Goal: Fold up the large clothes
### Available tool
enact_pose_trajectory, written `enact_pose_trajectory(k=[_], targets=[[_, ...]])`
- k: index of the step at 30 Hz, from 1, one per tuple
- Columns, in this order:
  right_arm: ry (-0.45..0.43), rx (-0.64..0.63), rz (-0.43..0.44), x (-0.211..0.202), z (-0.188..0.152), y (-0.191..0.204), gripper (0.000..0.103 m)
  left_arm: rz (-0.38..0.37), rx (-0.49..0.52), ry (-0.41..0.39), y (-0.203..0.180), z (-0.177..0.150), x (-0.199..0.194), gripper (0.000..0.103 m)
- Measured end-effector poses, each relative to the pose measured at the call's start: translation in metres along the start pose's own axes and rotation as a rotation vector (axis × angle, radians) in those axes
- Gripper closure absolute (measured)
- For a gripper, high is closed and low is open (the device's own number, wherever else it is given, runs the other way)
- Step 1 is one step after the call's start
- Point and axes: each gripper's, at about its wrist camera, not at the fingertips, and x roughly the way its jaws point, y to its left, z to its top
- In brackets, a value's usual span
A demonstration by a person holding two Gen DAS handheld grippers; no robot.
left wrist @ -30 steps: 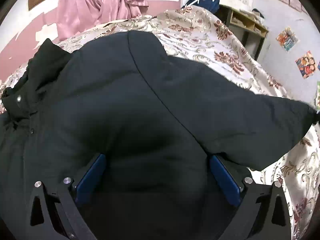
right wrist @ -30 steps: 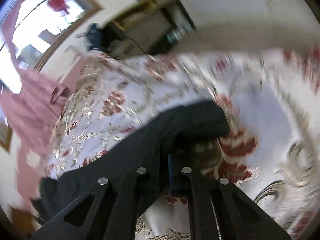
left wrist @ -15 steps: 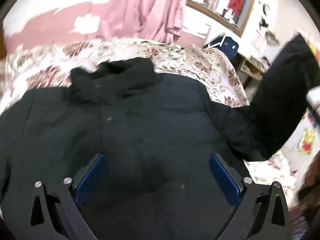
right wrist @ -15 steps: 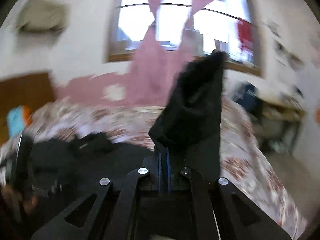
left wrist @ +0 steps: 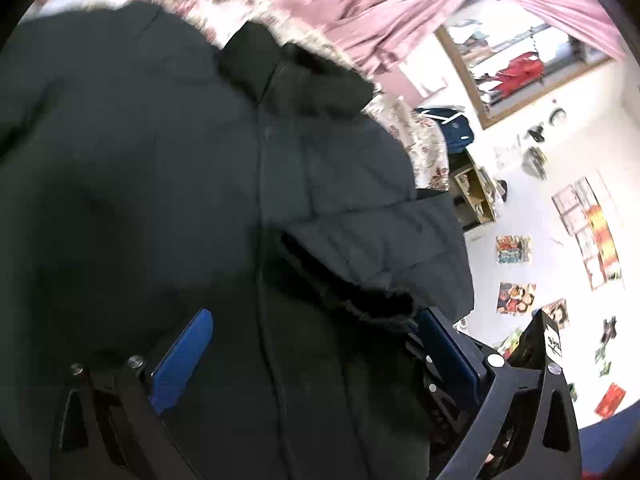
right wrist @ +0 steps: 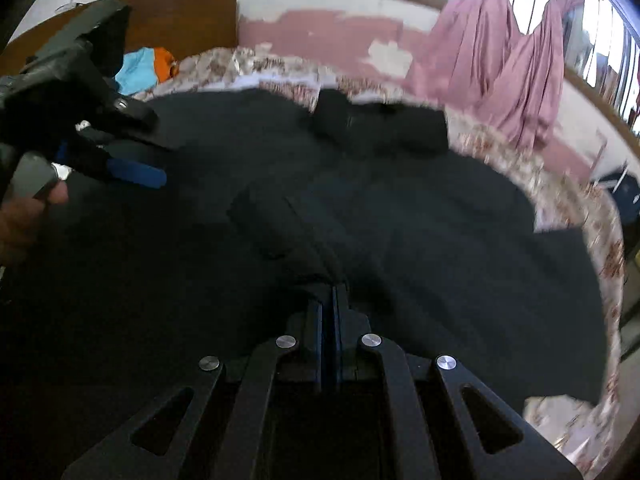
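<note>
Floral-sheeted bed point(right wrist: 484, 140) w/ black jacket point(right wrist: 400, 208), maybe blue-orange clothes point(right wrist: 146, 68).

A floral bedspread point(right wrist: 496, 152) lies below pink curtains point(right wrist: 480, 40) and a window point(left wrist: 516, 68), with a wooden headboard point(right wrist: 180, 16), a blue bag point(left wrist: 452, 128), a shelf point(left wrist: 476, 196) and wall posters point(left wrist: 588, 224) around.

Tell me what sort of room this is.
Most likely a bedroom in a home: a bed with a floral bedspread and wooden headboard, pink curtains at a window, and posters on the wall.

Black coat point(right wrist: 400, 208) covers bed point(right wrist: 612, 264); left tongs point(right wrist: 132, 172) block left side.
</note>
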Motion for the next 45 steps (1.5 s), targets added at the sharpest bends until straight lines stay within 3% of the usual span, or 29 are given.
enact_pose_trajectory(k=[8, 14, 15, 17, 19, 22, 25, 29, 33, 35, 39, 45], targets=[[-0.017, 0.066, 0.014, -0.002, -0.029, -0.006, 0.098, -0.09, -0.203, 0.071, 0.003, -0.009, 0.048, 0.0], [0.001, 0.049, -0.021, 0.014, -0.015, -0.004, 0.096, -0.07, -0.208, 0.049, -0.014, 0.0, 0.067, 0.005], [0.002, 0.05, -0.022, 0.014, -0.014, -0.005, 0.095, -0.044, -0.198, 0.051, -0.018, 0.001, 0.072, 0.01], [0.003, 0.052, -0.023, 0.013, -0.015, -0.003, 0.094, 0.014, -0.184, 0.053, -0.02, 0.004, 0.072, 0.058], [0.003, 0.052, -0.016, 0.012, -0.016, -0.002, 0.091, 0.084, -0.155, 0.071, -0.027, 0.009, 0.079, 0.083], [0.001, 0.051, -0.008, 0.007, -0.018, 0.0, 0.076, 0.124, -0.116, 0.046, -0.039, 0.018, 0.079, 0.096], [-0.015, 0.05, 0.004, -0.003, -0.021, 0.001, 0.049, 0.183, -0.015, -0.01, -0.064, 0.027, 0.068, 0.098], [-0.076, 0.007, -0.059, -0.033, -0.025, -0.003, 0.046, 0.217, 0.135, -0.144, -0.102, 0.045, 0.024, 0.099], [-0.184, 0.092, -0.193, -0.074, -0.02, -0.031, 0.037, 0.265, 0.293, -0.349, -0.129, 0.06, -0.04, 0.099], [-0.221, 0.143, -0.246, -0.086, -0.018, -0.044, 0.034, 0.296, 0.323, -0.409, -0.128, 0.066, -0.067, 0.099], [-0.235, 0.26, -0.304, -0.086, -0.007, -0.072, 0.033, 0.368, 0.327, -0.437, -0.11, 0.08, -0.097, 0.099], [-0.142, 0.403, -0.182, -0.014, 0.017, -0.107, 0.037, 0.501, 0.276, -0.34, -0.058, 0.08, -0.078, 0.099]])
